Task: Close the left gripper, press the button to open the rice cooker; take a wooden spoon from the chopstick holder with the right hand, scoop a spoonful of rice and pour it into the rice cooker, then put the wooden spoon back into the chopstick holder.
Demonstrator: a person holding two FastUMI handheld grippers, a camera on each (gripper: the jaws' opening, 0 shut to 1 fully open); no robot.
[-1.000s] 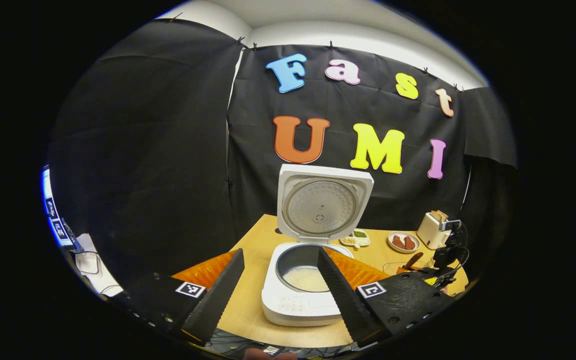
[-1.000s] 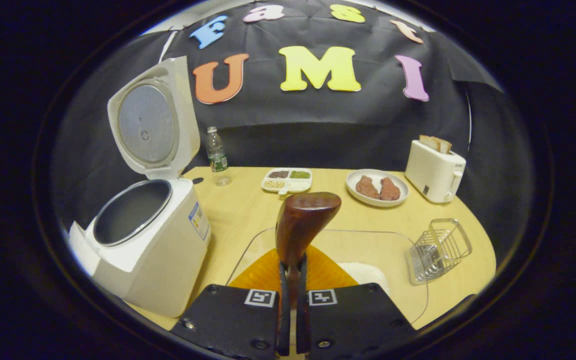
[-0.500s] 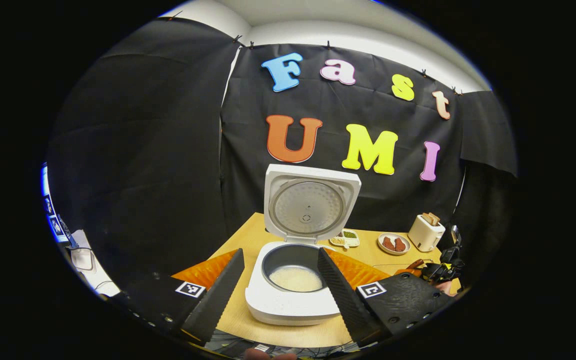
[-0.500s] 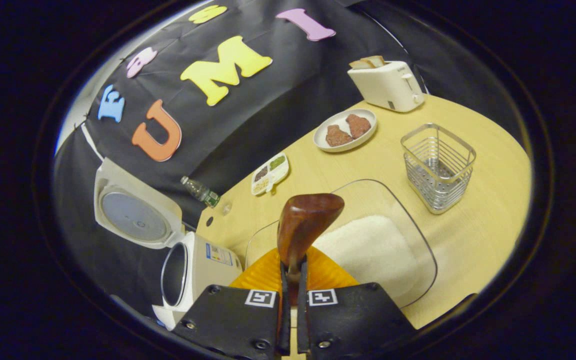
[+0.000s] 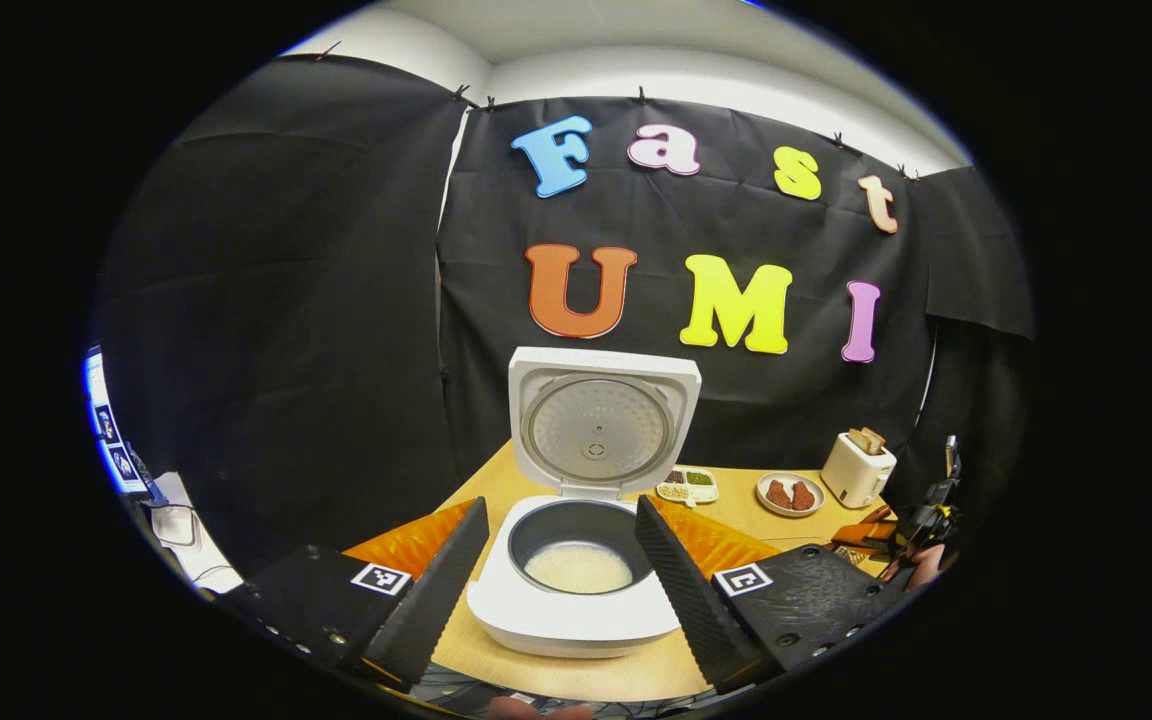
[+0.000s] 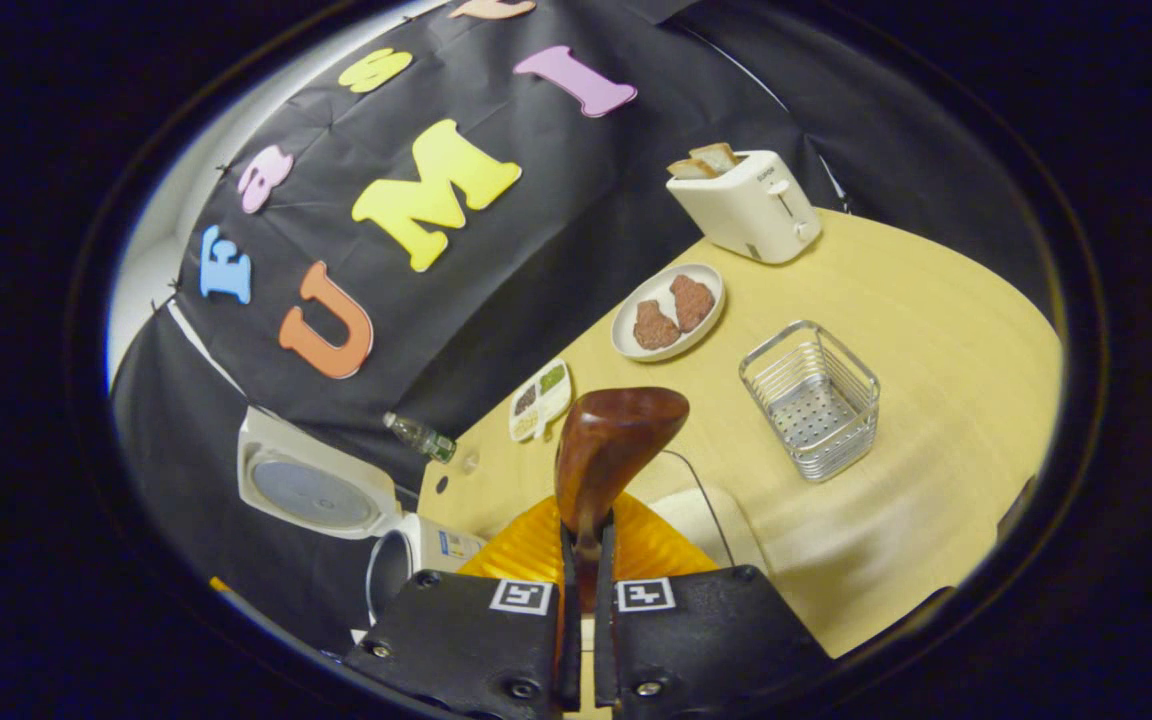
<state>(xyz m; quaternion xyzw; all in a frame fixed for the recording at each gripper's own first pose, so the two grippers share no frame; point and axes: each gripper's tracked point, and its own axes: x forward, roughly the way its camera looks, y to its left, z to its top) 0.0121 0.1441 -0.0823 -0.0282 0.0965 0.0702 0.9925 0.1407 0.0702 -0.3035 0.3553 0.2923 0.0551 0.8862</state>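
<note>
The white rice cooker [image 5: 576, 620] stands open with its lid [image 5: 601, 430] upright and white rice in the pot [image 5: 578, 567]. My left gripper [image 5: 561, 508] hovers open just in front of it, one finger on each side of the pot, touching nothing. My right gripper [image 6: 584, 535] is shut on the handle of the brown wooden spoon [image 6: 616, 445], whose bowl points forward with no rice visible on it. The wire chopstick holder [image 6: 812, 400] stands empty on the table ahead and to the right of the spoon. The cooker [image 6: 376, 520] lies low on the left in the right gripper view.
A glass tray of rice [image 6: 711, 515] lies just under the spoon. Farther back stand a toaster [image 6: 746, 205], a plate with meat [image 6: 666, 312], a divided dish [image 6: 539, 398] and a bottle [image 6: 421, 438]. The other gripper and a hand [image 5: 921, 535] show at the far right.
The right gripper has tilted and swung with the spoon away from the rice tray, bringing the chopstick holder nearer the centre. The left gripper has drifted slightly, still open.
</note>
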